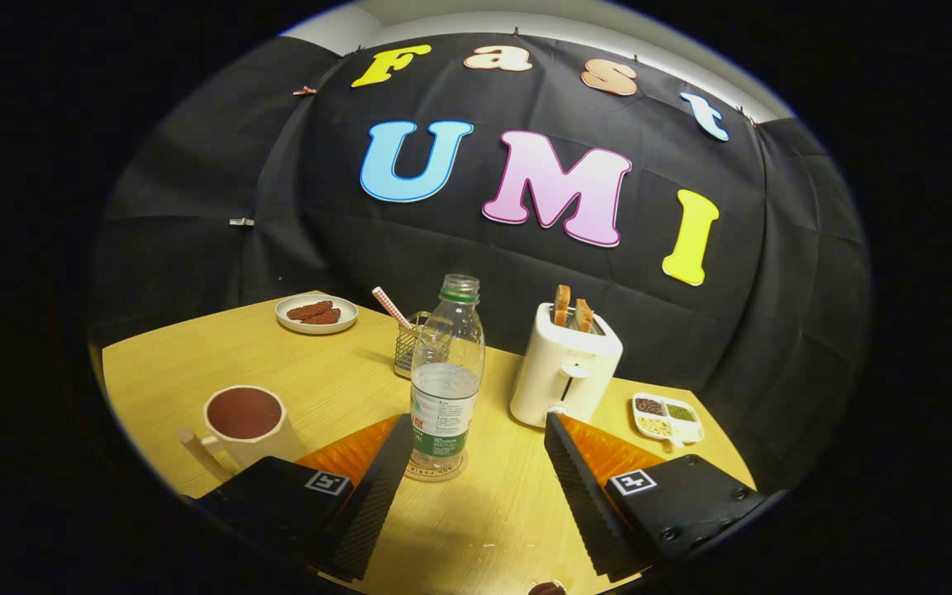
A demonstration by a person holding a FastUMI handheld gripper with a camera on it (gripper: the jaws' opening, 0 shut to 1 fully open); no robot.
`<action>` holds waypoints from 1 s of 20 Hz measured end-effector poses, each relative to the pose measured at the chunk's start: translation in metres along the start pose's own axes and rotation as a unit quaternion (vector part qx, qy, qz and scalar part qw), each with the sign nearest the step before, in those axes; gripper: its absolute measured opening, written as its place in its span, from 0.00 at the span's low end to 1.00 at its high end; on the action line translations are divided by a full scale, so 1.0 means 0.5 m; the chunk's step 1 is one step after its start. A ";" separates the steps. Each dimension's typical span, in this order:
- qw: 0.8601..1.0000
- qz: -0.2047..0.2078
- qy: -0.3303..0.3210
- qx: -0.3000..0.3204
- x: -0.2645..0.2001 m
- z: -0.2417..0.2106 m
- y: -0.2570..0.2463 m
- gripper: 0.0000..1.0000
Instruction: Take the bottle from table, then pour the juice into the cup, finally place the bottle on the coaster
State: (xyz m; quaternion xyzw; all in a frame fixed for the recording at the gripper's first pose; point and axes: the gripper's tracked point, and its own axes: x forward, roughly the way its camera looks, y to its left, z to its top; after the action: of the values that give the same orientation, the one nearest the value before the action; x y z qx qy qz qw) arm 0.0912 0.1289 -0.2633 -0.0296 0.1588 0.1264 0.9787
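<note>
A clear plastic bottle (445, 388) stands upright on the wooden table (335, 388), uncapped, with a green neck ring, a label low on its body and clear liquid about halfway up. My gripper (478, 423) is open. The bottle's base sits between the fingers, right beside the left finger (377, 487), while the right finger (579, 487) stands well apart from it. A white cup (243, 423) with a handle and a dark reddish-brown inside stands on the table to the left of the left finger.
Beyond the right finger stands a white toaster (563, 372) with two slices of toast. A small divided dish of grains (668, 416) lies to its right. Behind the bottle is a mesh holder (410, 347) with a striped straw, and farther left a plate of sausages (316, 313).
</note>
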 end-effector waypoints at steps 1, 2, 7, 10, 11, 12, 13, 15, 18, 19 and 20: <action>1.000 -0.004 -0.002 -0.006 -0.021 0.015 -0.004 0.98; 1.000 -0.008 -0.003 -0.010 -0.042 0.033 -0.008 0.98; 0.999 -0.042 -0.016 -0.001 -0.140 0.122 -0.026 0.97; 0.998 -0.057 -0.021 -0.006 -0.181 0.158 -0.052 0.97; 0.998 -0.061 -0.024 -0.012 -0.198 0.173 -0.056 0.97; 0.997 -0.063 -0.027 -0.019 -0.215 0.187 -0.060 0.98; 0.997 -0.066 -0.030 -0.025 -0.229 0.200 -0.065 0.97; 0.997 -0.068 -0.033 -0.032 -0.256 0.218 -0.068 0.97; 0.996 -0.071 -0.039 -0.035 -0.295 0.243 -0.072 0.97; 0.996 -0.073 -0.041 -0.035 -0.305 0.248 -0.075 0.97; 0.996 -0.072 -0.042 -0.034 -0.316 0.253 -0.075 0.97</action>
State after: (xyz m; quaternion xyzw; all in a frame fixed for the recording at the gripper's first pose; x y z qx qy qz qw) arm -0.0055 0.0676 -0.0924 -0.0687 0.1103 0.0622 0.9896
